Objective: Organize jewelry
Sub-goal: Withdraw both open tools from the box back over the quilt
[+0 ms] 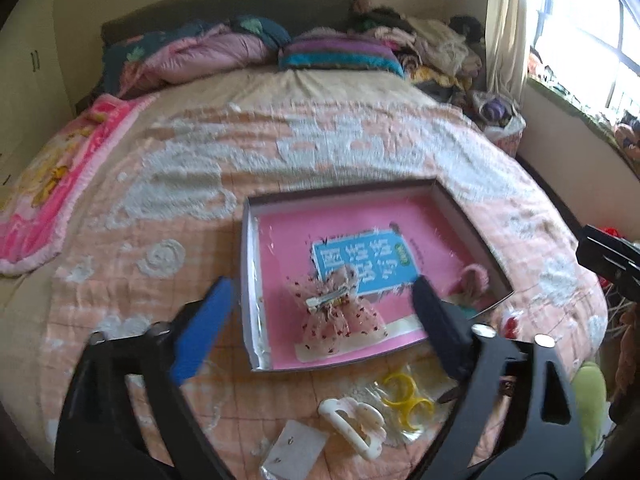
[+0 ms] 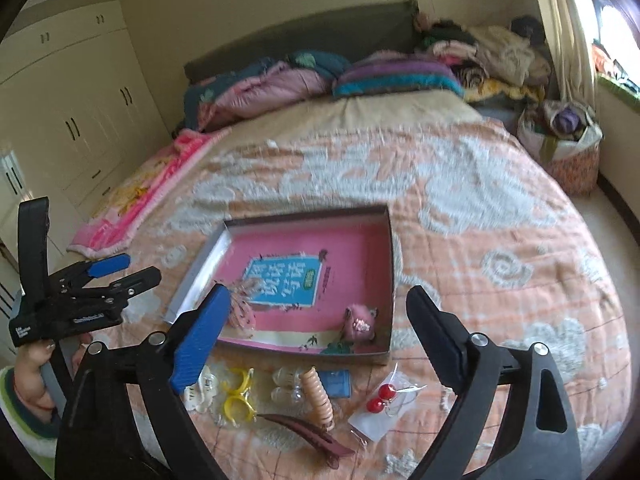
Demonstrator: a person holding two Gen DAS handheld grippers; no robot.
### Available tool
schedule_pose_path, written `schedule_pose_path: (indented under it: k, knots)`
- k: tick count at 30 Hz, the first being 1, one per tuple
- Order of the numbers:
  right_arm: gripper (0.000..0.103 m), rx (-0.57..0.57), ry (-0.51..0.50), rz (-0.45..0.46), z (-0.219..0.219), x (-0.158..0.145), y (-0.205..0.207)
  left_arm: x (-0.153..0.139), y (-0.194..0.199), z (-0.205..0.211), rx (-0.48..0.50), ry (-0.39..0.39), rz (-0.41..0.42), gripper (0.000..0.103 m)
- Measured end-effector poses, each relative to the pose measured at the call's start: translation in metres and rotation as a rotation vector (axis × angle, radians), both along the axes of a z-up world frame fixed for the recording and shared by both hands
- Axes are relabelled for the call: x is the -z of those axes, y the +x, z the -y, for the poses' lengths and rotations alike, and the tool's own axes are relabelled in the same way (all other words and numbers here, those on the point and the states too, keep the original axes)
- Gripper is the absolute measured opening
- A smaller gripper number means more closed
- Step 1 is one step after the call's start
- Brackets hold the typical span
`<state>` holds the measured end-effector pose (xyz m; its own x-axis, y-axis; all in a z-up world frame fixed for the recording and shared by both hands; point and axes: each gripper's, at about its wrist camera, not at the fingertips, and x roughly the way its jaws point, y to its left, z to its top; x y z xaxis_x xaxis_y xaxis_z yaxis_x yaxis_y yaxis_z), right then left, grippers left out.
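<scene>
A shallow box [image 1: 249, 280] with a pink lining and a blue card lies on the bed. Inside it are a sheer dotted bow hair clip [image 1: 340, 316] and a pink fuzzy piece [image 2: 360, 322]. My left gripper [image 1: 322, 296] hangs open above the bow, with nothing between its fingers. My right gripper [image 2: 320, 300] is open too, above the box's near side, holding nothing. In front of the box lie a white flower claw clip [image 1: 356, 420], yellow rings [image 2: 238, 398], a beige spiral hair tie [image 2: 318, 396], red ball earrings [image 2: 384, 396] and a dark red hair clip [image 2: 308, 436].
The box [image 2: 390, 264] sits on a peach and white quilt [image 2: 460, 208]. Folded blankets and clothes are piled at the headboard. A pink blanket [image 1: 48, 184] lies at the left edge. A bag [image 2: 568, 152] stands by the window side, and wardrobes [image 2: 80, 120] line the left wall.
</scene>
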<state>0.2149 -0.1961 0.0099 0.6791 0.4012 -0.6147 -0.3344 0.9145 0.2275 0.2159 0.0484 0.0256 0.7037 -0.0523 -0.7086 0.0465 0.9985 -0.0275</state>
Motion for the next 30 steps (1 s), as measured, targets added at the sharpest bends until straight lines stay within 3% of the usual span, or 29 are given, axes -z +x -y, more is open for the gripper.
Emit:
schedule_pose_path:
  k: [7,16,30]
  knots:
    - [0.090,-0.004,0.027,0.096,0.013,-0.038,-0.033,-0.037,-0.028,0.003,-0.007,-0.014,0.066,0.093]
    - [0.095,-0.015,0.032,0.176,0.025,-0.066,-0.066,-0.062,-0.057,0.009,0.005,-0.025,0.115,0.094]
    - [0.097,-0.055,0.005,0.204,0.029,-0.067,-0.113,-0.057,-0.103,0.015,0.006,-0.021,0.115,0.094]
